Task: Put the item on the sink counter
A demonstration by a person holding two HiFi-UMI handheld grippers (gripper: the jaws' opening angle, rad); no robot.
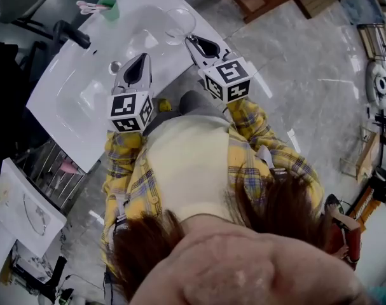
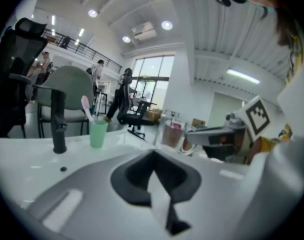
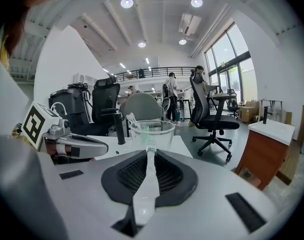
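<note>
At the left end of the white ceramic sink counter (image 1: 73,104), seen from the head view, a black tap (image 1: 72,34) stands at the back edge of the basin. Just beside it is a pale green plastic cup (image 1: 108,7) with pink and white toothbrushes (image 1: 86,6) inside. Over the basin, near the round drain (image 1: 114,66), hangs the left gripper (image 1: 143,56). Its own view shows its jaws brought together, with only a thin slit between them and nothing held. Further right, on the right end of the counter near the front edge, is the clear round glass bowl (image 1: 179,20). The right gripper (image 1: 191,39) meets the rim of this bowl. In the right gripper view its jaws are closed tight on the glass wall. I cannot tell if the bowl rests fully on the counter or is slightly lifted.
</note>
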